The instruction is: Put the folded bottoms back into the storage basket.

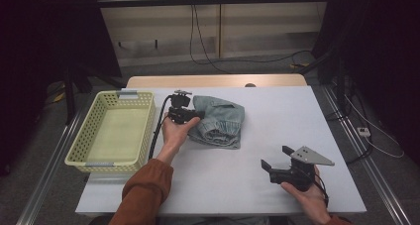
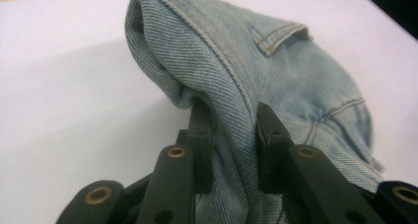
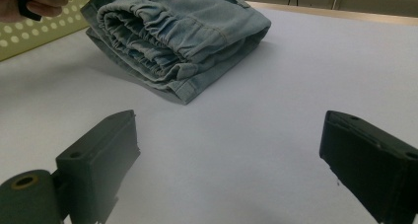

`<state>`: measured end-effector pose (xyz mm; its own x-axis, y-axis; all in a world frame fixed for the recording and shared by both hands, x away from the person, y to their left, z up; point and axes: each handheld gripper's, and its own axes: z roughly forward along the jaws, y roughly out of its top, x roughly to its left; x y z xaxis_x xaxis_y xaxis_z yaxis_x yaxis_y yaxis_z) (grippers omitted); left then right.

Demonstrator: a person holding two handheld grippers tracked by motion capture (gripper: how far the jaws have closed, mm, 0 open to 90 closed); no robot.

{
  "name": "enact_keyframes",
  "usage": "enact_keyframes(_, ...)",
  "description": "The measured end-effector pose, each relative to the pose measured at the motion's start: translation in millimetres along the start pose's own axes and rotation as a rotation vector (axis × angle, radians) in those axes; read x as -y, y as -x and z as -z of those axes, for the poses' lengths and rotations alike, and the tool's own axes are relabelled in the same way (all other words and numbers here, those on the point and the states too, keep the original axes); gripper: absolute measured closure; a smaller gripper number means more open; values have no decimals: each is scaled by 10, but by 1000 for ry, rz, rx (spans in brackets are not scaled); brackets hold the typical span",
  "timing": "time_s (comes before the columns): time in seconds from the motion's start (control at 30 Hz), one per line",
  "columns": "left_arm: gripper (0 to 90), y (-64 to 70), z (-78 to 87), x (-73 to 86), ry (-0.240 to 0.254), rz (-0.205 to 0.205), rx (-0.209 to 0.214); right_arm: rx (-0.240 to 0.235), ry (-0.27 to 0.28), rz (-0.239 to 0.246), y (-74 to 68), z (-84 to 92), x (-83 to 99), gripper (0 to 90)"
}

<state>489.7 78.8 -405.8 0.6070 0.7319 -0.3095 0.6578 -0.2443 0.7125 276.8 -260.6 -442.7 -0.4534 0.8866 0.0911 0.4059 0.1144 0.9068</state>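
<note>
A folded pair of light-blue jeans (image 1: 219, 121) lies mid-table on the white tabletop. My left gripper (image 1: 197, 115) is at the jeans' left edge; in the left gripper view its jaws pinch a raised fold of the denim (image 2: 231, 100), so my left gripper (image 2: 231, 130) is shut on the cloth. The right gripper view shows the gathered waistband of the jeans (image 3: 172, 41) ahead. My right gripper (image 1: 276, 156) rests in a hand at the front right, well apart from the jeans, jaws wide with nothing between them (image 3: 231, 150).
A pale yellow perforated basket (image 1: 113, 131) with nothing in it stands at the table's left side, its wall also in the right gripper view (image 3: 29, 36). Bare white tabletop (image 1: 277, 116) spreads right of the jeans. Cables lie on the floor beyond the table.
</note>
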Motion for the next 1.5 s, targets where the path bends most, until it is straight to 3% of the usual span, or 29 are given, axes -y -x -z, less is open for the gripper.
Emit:
enact_keyframes(0.17, 738, 53, 68, -15, 32, -8, -12, 2, 2, -3, -2, 4, -1, 78)
enact_keyframes(0.33, 739, 97, 154, -43, 53, -49, -11, 3, 3, -4, 2, 7, -2, 78)
enact_keyframes(0.7, 744, 141, 381, -142, 111, -60, -16, 2, 6, -5, 4, 5, -3, 77)
enact_keyframes(1.03, 745, 162, 525, -181, 135, -92, -31, 0, 6, -8, 5, 6, -4, 77)
enact_keyframes(1.5, 745, 251, 728, -205, 168, -150, -15, -1, 16, -6, 7, 14, -7, 72)
